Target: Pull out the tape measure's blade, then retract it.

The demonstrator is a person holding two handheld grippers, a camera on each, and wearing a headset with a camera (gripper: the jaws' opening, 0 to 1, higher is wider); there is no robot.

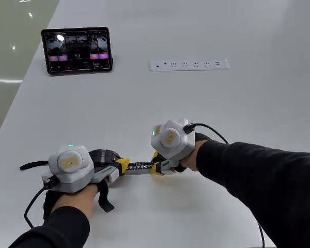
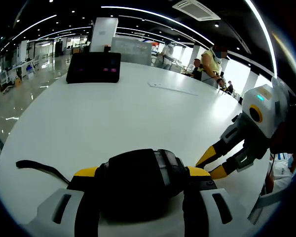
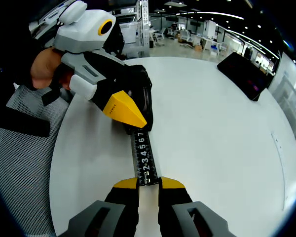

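Black round tape-measure case (image 1: 104,155) sits clamped in the left tongs (image 1: 120,166); the right tongs (image 3: 149,183) pinch the tip of its numbered blade (image 3: 142,153). A slipping pinch could let it snap back.

A large open-plan office or lab hall.
A wide white table (image 1: 206,31) carries a tablet (image 1: 76,50) and a power strip (image 1: 189,65). Above it run long ceiling light strips (image 2: 153,14) and an air vent (image 2: 196,9). The floor (image 1: 10,62) is glossy, people (image 2: 212,61) stand behind the table, and more desks and chairs (image 3: 187,37) are seen farther off.
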